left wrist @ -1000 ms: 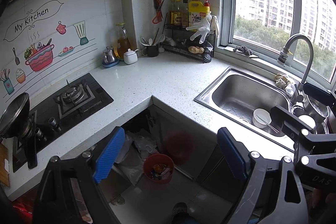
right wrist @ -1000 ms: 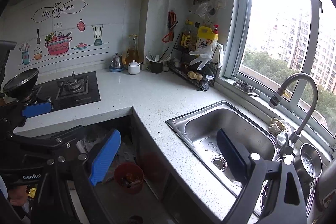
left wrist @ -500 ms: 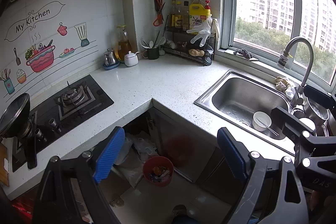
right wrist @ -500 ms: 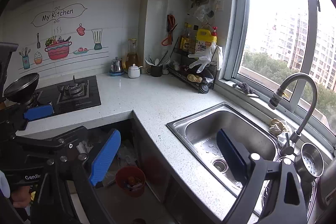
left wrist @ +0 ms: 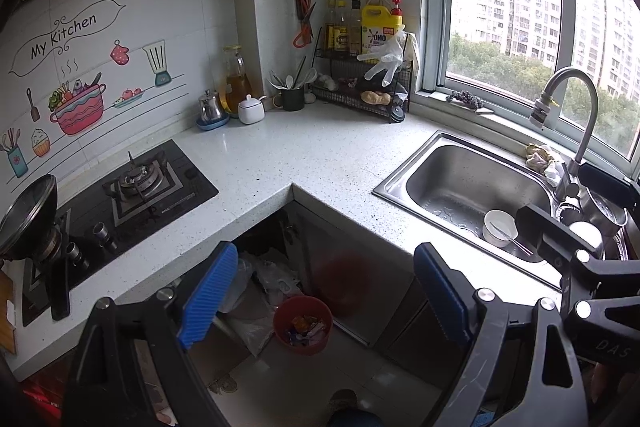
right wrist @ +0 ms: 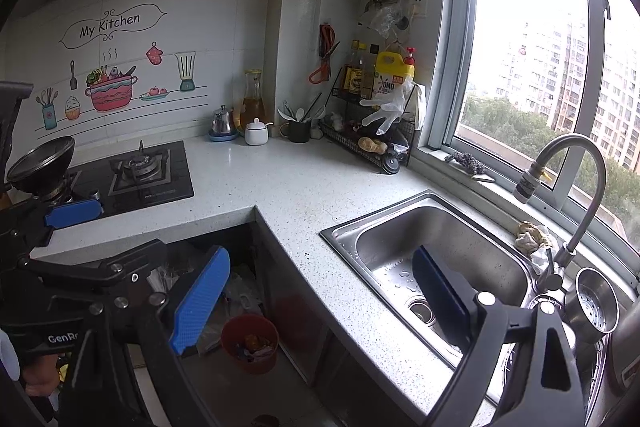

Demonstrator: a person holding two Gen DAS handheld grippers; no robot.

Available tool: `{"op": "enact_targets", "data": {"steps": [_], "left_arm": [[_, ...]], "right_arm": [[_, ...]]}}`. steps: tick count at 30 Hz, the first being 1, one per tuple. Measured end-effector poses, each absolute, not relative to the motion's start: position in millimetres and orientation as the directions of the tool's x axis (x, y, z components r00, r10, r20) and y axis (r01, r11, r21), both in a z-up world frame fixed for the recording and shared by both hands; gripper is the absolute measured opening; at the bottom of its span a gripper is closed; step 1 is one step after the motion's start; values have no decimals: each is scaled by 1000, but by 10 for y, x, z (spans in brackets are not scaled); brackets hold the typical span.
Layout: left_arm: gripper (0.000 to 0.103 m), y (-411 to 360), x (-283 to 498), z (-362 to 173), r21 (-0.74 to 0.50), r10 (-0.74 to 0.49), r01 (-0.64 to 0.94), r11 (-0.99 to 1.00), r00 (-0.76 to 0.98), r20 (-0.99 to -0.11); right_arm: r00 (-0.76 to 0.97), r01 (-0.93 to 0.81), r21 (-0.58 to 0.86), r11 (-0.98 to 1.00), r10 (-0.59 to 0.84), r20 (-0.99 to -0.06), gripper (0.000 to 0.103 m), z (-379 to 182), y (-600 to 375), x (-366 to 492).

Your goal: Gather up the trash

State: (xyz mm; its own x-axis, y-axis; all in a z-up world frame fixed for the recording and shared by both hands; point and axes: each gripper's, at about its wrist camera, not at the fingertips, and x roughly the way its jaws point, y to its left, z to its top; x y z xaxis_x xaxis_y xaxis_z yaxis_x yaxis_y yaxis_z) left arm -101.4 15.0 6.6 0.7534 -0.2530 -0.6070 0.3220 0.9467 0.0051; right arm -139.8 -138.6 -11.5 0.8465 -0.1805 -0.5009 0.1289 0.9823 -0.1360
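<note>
Kitchen counter [left wrist: 312,163] & red bin [left wrist: 303,324] same as a sec ago: left gripper [left wrist: 320,295] & right gripper [right wrist: 320,303] both spread wide, empty, idle, so trash pickup not started imo.

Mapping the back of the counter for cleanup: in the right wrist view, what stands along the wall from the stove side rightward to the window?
Small steel teapot → glass jar of amber liquid → white lidded sugar pot → dark utensil mug → black wire rack.

Between the left gripper's [left wrist: 324,297] fingers, the red bin [left wrist: 303,324] sits slightly higher than a second ago; otherwise no visible change.
</note>
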Motion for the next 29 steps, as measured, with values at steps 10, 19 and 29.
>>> {"op": "enact_targets", "data": {"steps": [10,19,29], "left_arm": [[88,210,-1035,61,-3,-252,315,949,753,-607],[88,247,-1053,50,0,-252,316,949,757,-603],[88,291,-1023,46,8,-250,321,947,753,-608]], "right_arm": [[848,124,-141,982,-178,-498,92,-105,-1348,-1396],[846,112,-141,984,-169,-505,92,-131,-1368,-1379],[843,111,-133,985,-164,-512,92,-142,-1346,-1349]]}}
